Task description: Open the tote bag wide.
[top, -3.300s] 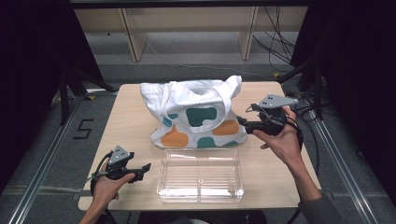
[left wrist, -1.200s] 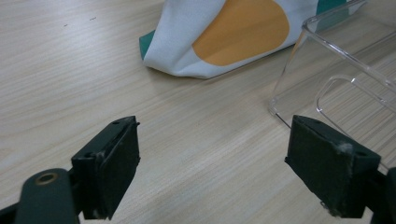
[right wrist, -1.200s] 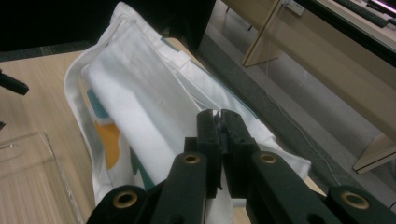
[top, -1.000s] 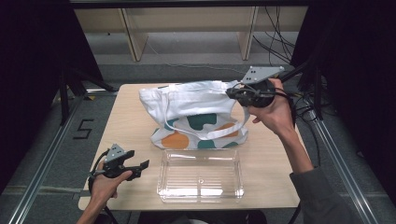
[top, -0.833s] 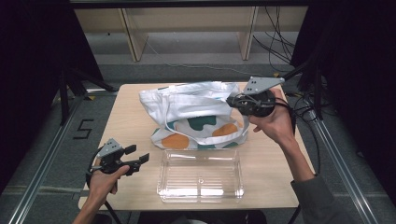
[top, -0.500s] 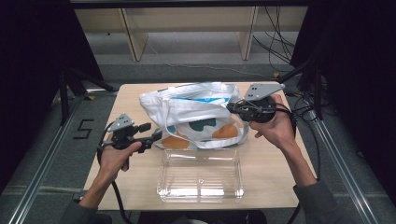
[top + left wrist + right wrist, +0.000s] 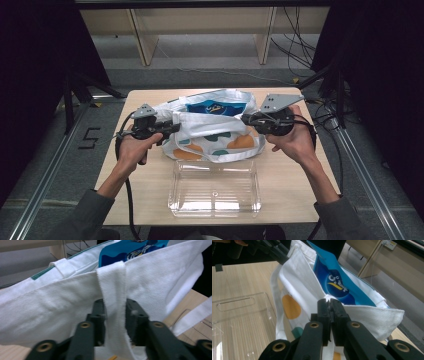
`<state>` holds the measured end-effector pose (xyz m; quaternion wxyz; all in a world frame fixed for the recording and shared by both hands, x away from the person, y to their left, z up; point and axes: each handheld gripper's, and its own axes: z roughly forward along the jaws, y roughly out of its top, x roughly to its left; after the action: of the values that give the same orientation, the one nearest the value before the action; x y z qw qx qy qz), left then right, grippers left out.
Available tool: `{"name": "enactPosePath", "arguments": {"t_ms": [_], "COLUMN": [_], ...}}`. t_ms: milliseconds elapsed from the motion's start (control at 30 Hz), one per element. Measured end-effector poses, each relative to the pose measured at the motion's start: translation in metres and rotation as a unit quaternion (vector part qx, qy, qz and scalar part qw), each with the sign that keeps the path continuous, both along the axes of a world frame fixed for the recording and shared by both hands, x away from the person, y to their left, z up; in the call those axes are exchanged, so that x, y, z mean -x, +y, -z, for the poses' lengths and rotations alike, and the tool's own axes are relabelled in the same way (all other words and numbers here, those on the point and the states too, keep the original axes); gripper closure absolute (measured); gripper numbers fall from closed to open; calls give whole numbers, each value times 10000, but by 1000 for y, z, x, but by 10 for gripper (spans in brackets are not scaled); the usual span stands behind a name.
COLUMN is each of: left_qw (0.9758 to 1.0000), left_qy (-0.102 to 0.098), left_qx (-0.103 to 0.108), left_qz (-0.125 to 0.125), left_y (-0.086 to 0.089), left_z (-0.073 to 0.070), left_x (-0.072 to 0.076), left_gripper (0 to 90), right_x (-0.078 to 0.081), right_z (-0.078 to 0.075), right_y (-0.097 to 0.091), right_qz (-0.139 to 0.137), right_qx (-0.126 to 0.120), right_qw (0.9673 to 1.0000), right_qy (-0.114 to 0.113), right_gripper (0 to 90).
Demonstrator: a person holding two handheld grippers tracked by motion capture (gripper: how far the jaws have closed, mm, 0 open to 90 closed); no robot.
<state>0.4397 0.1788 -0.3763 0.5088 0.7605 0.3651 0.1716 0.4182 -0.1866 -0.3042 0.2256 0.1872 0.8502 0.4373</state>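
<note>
High view shows my two grippers at opposite ends of a white tote bag [image 7: 212,131] printed with orange and teal blobs, standing on the wooden table [image 7: 295,172] beyond a clear plastic tray [image 7: 215,189]. I judge the point of this spread hold is to keep the bag's mouth pulled wide so the blue packet [image 7: 216,107] inside can be reached.

On the right gripper [image 7: 329,305], the jaws are pressed together with the bag's near rim pinched between them; the cloth edge comes out just past the tips, and the blue packet stands right behind them, leaning away. The tray lies below and to the left of these jaws.

The left gripper [image 7: 113,312] is less settled. Its jaws stand somewhat apart with the white handle strap [image 7: 113,302] hanging down between them and the bag's wall draped across just ahead of the tips. The strap looks close to both pads, but I cannot tell whether they actually bite it. If the aim is to open the bag, I'd want that side clamped firmly before pulling outward, or the strap may simply slip through.
</note>
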Motion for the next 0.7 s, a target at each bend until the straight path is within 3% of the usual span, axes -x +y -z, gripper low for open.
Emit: {"name": "enactPosePath", "arguments": {"t_ms": [100,133,333,400,500,700], "left_qw": [9997,9994,9988,9990,9994,9986], "left_qy": [-133,-170,-194,-157,-135,-348], "left_qx": [-173,-282,-413,-392,-300,-385], "left_qz": [116,130,184,173,105,50], "left_y": [-3,-3,-9,-10,-13,-19], "left_z": [0,0,10,13,13,13], "left_x": [6,7,0,-6,-14,-24], "left_gripper": [838,845,852,852,853,854], "right_x": [-1,-1,-10,-13,-23,-42], "right_z": [3,4,19,25,28,28], "right_y": [-2,-3,-8,-9,-11,-15], "right_qz": [-9,4,148,245,350,482], "right_qx": [34,41,130,84,78,19], "right_qw": [10000,10000,9998,9995,9992,9988], "right_qy": [-15,-25,22,155,152,57], "right_gripper": [877,877,877,877,877,877]}}
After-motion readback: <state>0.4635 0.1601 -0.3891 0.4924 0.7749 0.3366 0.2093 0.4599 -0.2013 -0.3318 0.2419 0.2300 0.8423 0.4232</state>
